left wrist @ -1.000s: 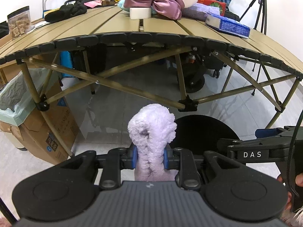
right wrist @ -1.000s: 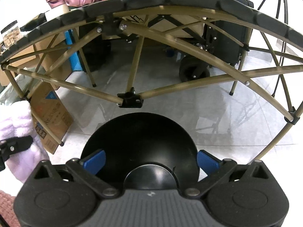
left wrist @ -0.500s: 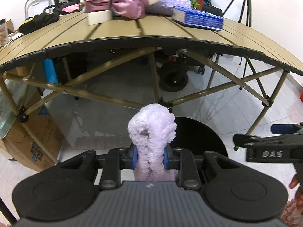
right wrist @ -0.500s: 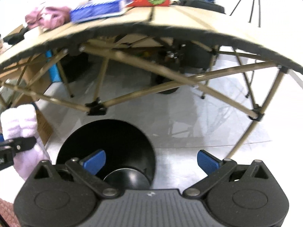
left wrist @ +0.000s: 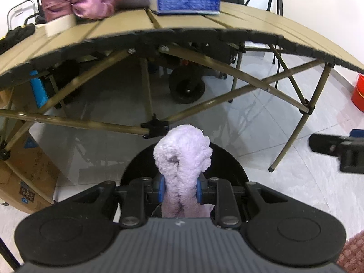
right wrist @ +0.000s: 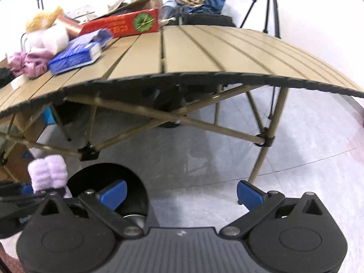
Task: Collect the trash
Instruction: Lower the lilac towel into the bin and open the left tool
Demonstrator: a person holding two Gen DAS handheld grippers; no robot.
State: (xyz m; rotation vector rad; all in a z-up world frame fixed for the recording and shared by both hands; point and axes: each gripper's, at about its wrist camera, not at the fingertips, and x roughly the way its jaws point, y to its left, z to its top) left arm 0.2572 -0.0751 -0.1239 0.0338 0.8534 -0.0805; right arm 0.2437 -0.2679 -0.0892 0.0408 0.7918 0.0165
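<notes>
My left gripper (left wrist: 180,190) is shut on a fluffy lilac cloth (left wrist: 182,157) and holds it right above the open mouth of a round black bin (left wrist: 229,166) on the floor. The cloth (right wrist: 47,173) and the bin (right wrist: 109,175) also show at the lower left of the right wrist view. My right gripper (right wrist: 180,193) is open and empty, to the right of the bin, above the floor; it also shows at the right edge of the left wrist view (left wrist: 336,150).
A tan folding table (right wrist: 204,52) stands ahead with a blue packet (left wrist: 186,2), a pink bow (left wrist: 77,2), a red box (right wrist: 127,24) and other clutter. Cardboard boxes (left wrist: 25,173) sit at the left, a red bucket (left wrist: 358,93) at the right, a tripod (right wrist: 266,6) behind.
Both grippers have swung to the right and risen. The left one, still holding the cloth, has come over the bin. The right gripper has moved off the bin to the right.
</notes>
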